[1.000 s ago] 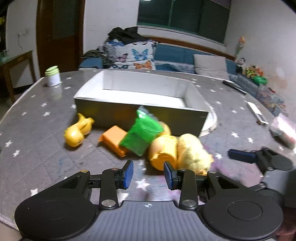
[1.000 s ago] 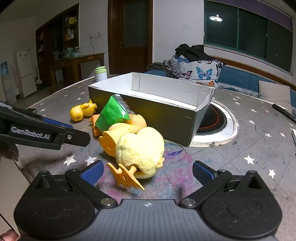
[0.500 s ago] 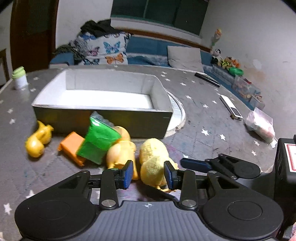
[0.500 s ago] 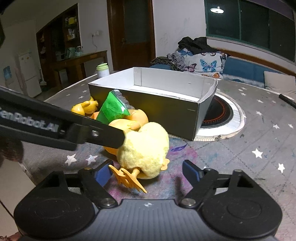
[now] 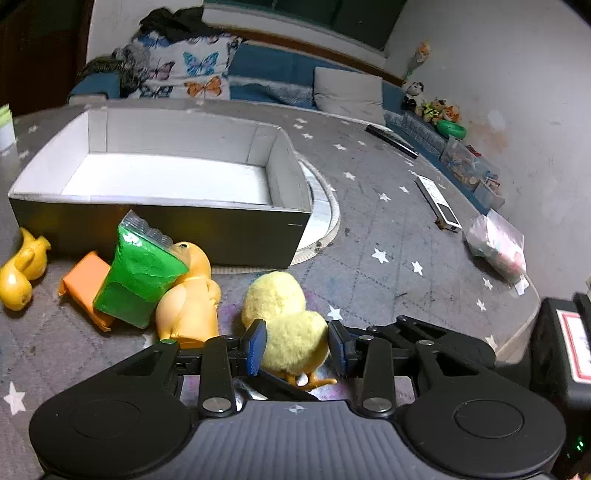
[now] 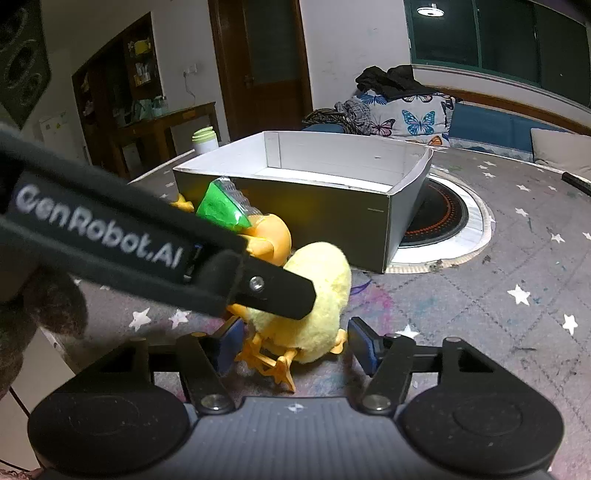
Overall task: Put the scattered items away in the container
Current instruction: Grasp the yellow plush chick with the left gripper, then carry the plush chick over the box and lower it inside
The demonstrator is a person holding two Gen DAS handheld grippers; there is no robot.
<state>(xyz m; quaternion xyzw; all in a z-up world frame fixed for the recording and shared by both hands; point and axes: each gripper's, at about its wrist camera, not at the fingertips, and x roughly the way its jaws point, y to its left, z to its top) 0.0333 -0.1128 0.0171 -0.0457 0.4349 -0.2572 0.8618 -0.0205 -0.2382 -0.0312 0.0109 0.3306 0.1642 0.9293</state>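
This is a lived-in home, a living and dining room at night. A round table (image 5: 388,258) under a grey star-print cloth fills the near ground. Beyond it, along the far wall, runs a blue sofa (image 5: 280,70) with butterfly-print cushions (image 5: 192,70), a plain grey pillow (image 5: 347,92) and a heap of dark clothes (image 6: 391,79). Dark windows (image 6: 491,33) reflect a ceiling lamp (image 6: 430,10). To the far left stand a wooden door (image 6: 266,62), a wooden side table (image 6: 166,122) and open shelves (image 6: 142,62). Small toys (image 5: 439,109) line a ledge on the right.
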